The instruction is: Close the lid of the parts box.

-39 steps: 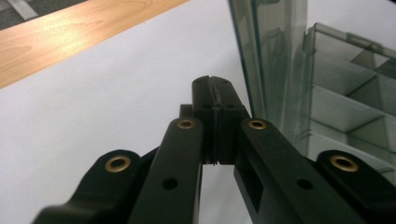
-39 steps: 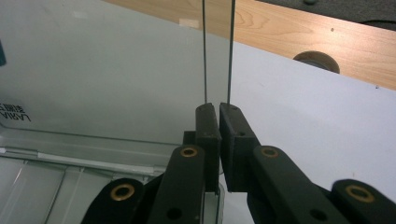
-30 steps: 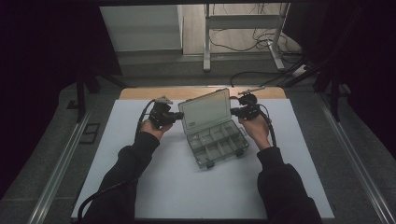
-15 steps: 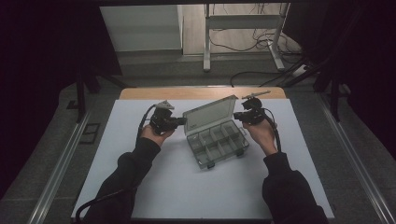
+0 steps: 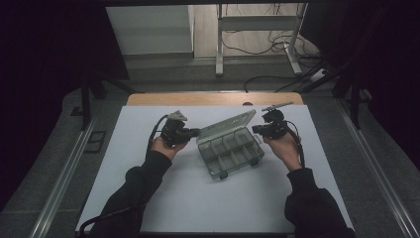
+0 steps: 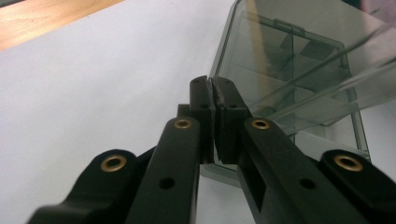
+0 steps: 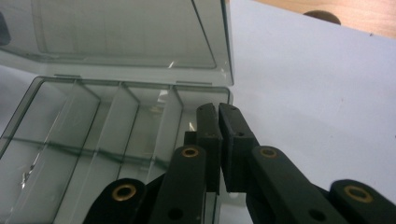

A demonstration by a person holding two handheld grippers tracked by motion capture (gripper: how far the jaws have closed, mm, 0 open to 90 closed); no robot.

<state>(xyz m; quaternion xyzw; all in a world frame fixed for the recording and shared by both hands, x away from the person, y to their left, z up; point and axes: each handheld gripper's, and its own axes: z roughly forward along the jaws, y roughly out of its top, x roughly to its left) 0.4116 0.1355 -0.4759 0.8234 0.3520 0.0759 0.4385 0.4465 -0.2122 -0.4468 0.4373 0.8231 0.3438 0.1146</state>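
Clear, smoky plastic box point(image 5: 230, 151), rectangular, split by thin walls into several compartments, lying aslant near the middle of the white table point(image 5: 198, 198). Hinged lid point(image 5: 228, 126) raised and tilted back, glossy and see-through, with a small latch tab on its edge. Left gripper point(image 5: 195, 133) at the box's left end, matte black jaws pressed together, tips against the corner by the lid. Right gripper point(image 5: 255, 130) at the right end, jaws nearly together with a thin slit between them, over the end compartment. Smooth, matte white tabletop; bare wooden strip point(image 5: 208, 98) along the far edge. Dim room behind: grey floor, metal frame legs point(image 5: 218, 44), loose cables point(image 5: 257, 47).
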